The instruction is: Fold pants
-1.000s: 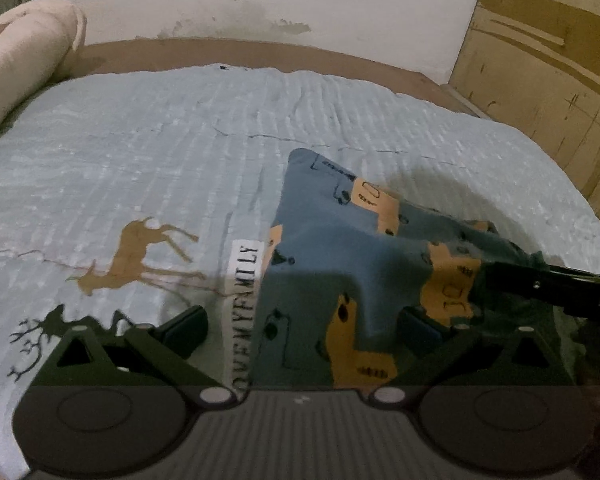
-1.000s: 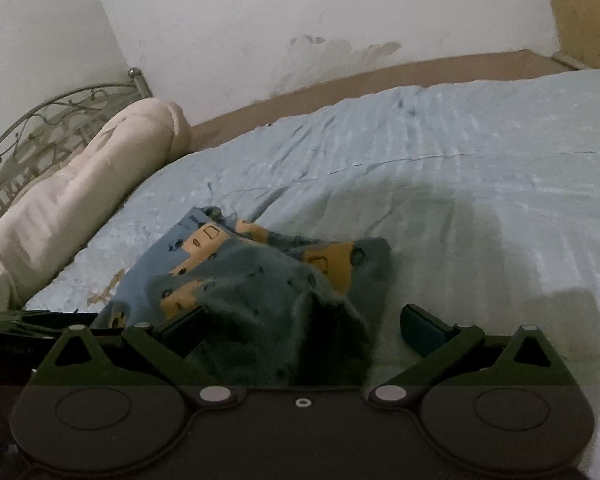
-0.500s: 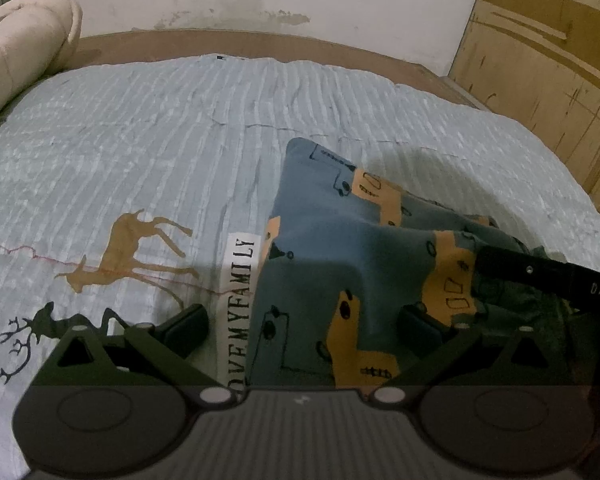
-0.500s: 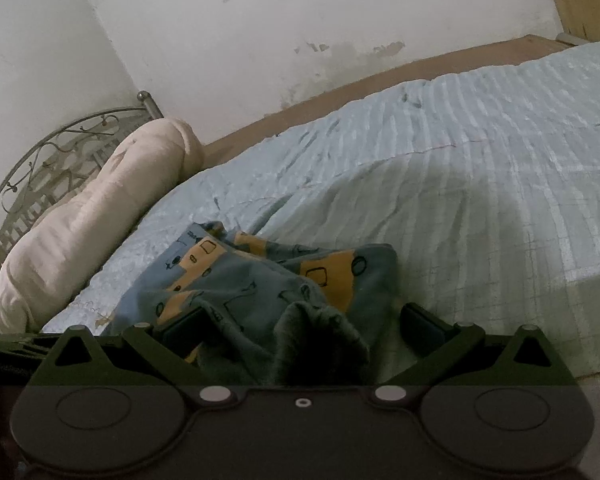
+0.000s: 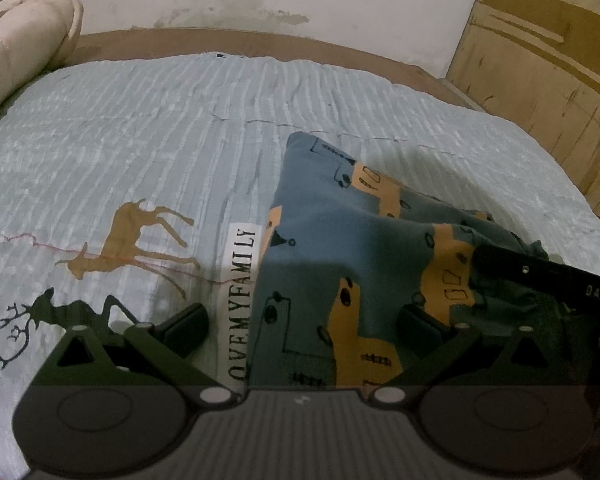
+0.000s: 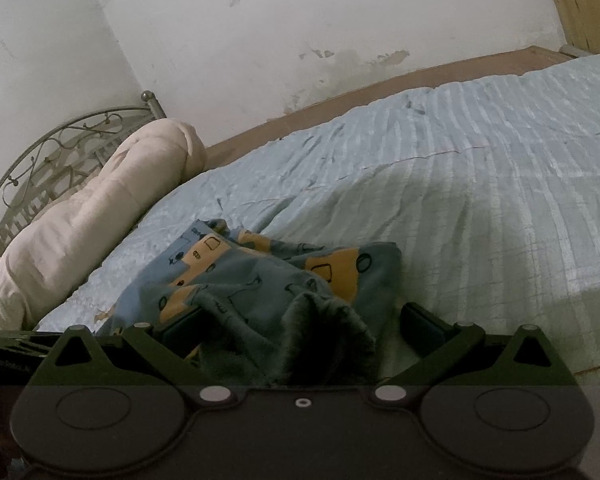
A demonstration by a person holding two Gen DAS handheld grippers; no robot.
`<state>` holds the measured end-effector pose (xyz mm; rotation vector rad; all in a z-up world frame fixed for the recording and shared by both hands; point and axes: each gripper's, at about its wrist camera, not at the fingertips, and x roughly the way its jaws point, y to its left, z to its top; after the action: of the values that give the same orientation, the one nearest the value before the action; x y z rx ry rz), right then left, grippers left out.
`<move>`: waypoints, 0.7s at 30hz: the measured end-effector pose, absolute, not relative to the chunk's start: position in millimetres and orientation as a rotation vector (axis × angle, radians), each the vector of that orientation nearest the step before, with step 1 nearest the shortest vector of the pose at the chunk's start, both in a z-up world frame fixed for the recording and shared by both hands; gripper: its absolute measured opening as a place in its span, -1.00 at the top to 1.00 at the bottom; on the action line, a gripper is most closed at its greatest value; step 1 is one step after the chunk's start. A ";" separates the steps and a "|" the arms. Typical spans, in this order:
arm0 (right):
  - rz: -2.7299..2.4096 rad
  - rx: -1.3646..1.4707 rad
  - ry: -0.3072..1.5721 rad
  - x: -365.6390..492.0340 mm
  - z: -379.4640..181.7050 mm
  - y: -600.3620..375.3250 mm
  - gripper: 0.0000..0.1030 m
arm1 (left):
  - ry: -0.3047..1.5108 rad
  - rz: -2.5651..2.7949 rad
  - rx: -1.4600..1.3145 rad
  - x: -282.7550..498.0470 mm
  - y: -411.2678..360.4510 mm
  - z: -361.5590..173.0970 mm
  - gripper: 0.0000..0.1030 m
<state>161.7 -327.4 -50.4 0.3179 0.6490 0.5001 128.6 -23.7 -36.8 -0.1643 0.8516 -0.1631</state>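
a: pants (image 5: 332,256), blue with orange vehicle print, lying bunched on light blue bedspread (image 5: 172,128); near edge lifted into a fuzzy hump (image 6: 324,332) in right wrist view.

b: left gripper (image 5: 302,322)?

a: spread wide. left finger (image 5: 184,320) over bare bedspread, right finger (image 5: 420,326) over the cloth; print edge running between them. no pinch visible.

b: right gripper (image 6: 302,322)?

a: also spread. raised fold sitting between the two fingers, left finger (image 6: 180,328) against cloth, right finger (image 6: 422,324) just beside it. seen in left view as dark bar (image 5: 540,276) crossing the far side of the garment.

b: surroundings?

a: deer prints (image 5: 136,236) and white text strip (image 5: 242,300) just left of pants. rolled cream duvet (image 6: 88,216) along metal headboard (image 6: 60,144). stained white wall (image 6: 300,20), wooden panel (image 5: 548,52) at right.
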 end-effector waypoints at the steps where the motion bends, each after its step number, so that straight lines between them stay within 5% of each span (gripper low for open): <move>1: 0.502 0.324 0.648 161.5 -50.3 -327.2 -0.99 | 0.853 -0.163 -0.168 128.5 -23.4 -36.1 -0.99; 17: 0.482 0.417 0.636 162.7 -50.0 -334.4 -0.98 | 0.873 -0.179 -0.179 131.0 -20.0 -32.5 -0.99; 21: 0.428 0.427 0.651 165.8 -44.1 -334.0 -0.82 | 0.872 -0.190 -0.203 132.6 -15.3 -27.3 -0.99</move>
<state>165.8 -334.0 -44.1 0.4268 0.6507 0.4284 132.6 -15.3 -27.3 -0.2031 0.8717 -0.1902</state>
